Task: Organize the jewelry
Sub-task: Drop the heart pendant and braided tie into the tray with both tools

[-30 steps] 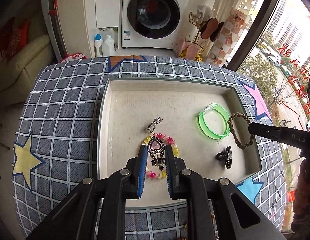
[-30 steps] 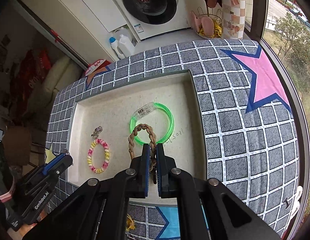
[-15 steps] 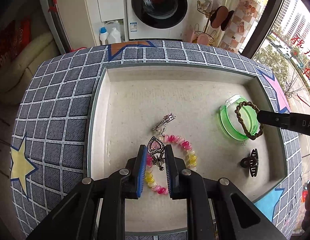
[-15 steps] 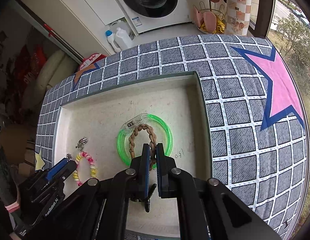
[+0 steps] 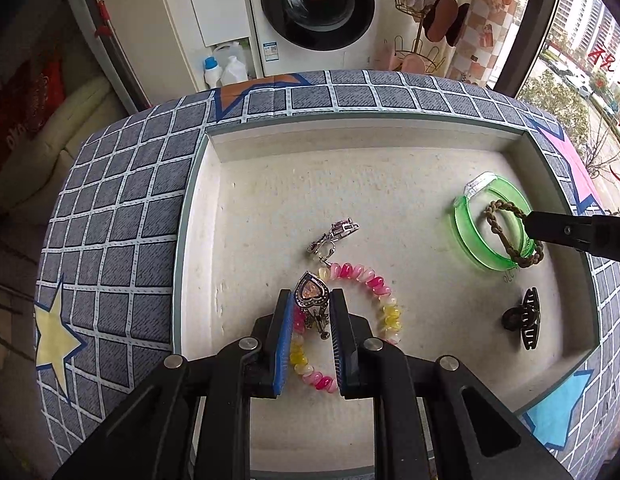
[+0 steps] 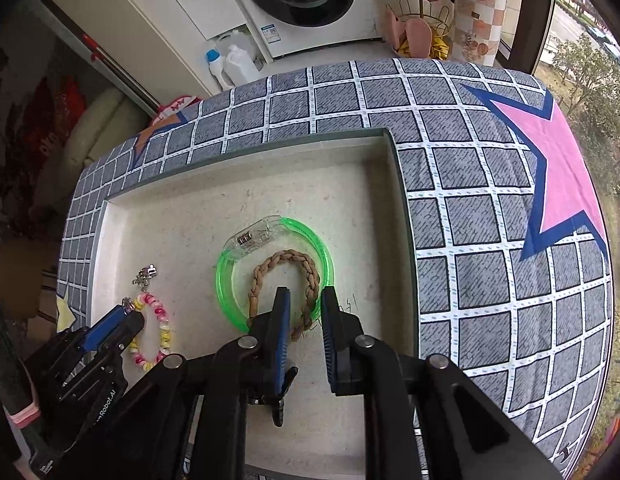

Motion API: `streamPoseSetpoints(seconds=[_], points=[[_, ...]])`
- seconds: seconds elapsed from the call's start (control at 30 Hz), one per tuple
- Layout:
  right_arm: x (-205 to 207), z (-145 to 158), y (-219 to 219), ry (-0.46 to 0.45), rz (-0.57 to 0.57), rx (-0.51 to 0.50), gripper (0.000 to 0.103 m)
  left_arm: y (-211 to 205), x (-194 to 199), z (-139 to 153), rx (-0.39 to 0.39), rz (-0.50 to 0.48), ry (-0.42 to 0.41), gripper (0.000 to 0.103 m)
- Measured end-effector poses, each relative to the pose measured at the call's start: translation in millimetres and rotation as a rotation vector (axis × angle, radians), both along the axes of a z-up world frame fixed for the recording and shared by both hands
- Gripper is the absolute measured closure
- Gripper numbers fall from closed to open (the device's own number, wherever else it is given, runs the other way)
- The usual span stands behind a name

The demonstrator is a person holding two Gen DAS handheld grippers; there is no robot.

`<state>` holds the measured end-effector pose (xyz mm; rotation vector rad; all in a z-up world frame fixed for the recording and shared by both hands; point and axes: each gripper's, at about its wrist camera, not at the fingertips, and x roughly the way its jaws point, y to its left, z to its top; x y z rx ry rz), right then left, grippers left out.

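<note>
My left gripper (image 5: 310,300) is shut on a heart-shaped pendant (image 5: 311,295) and holds it just above the pink and yellow bead bracelet (image 5: 373,284) in the cream tray (image 5: 349,136). A silver charm (image 5: 334,236) lies just beyond. My right gripper (image 6: 302,300) is open over the brown braided bracelet (image 6: 286,260), which lies across the green plastic bangle (image 6: 230,280). In the left wrist view the braided bracelet (image 5: 509,240) rests on the bangle (image 5: 469,240) by the right gripper's tip.
A black hair claw (image 5: 523,318) lies in the tray's near right corner, partly hidden under my right gripper (image 6: 280,392). The tray sits on a grey checked cloth with stars (image 6: 489,200). A washing machine (image 5: 317,4) stands beyond.
My right gripper carried the braided bracelet onto the green bangle and opened, letting it go. My left gripper moved forward over the bead bracelet, still holding the pendant.
</note>
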<state>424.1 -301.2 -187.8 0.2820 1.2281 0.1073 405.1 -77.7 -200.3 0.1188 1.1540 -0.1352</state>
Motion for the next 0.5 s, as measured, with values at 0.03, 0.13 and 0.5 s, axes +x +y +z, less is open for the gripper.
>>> streamPoseSetpoints(seconds=[0.03, 0.13, 0.5], points=[[-0.7, 0.7, -0.9, -0.002, -0.003, 0.006, 0.067, 0.3, -0.2, 0.7, 0.0, -0.001, -0.001, 0.072], [-3.6, 5.0, -2.1, -0.018, -0.01, 0.018, 0.058, 0.2, -0.1, 3.1, 0.005, -0.01, -0.009, 0.072], [-21.7, 19.8, -0.9, -0.045, -0.018, 0.053, 0.058, 3.3, -12.1, 33.6, -0.029, 0.005, -0.103, 0.0]])
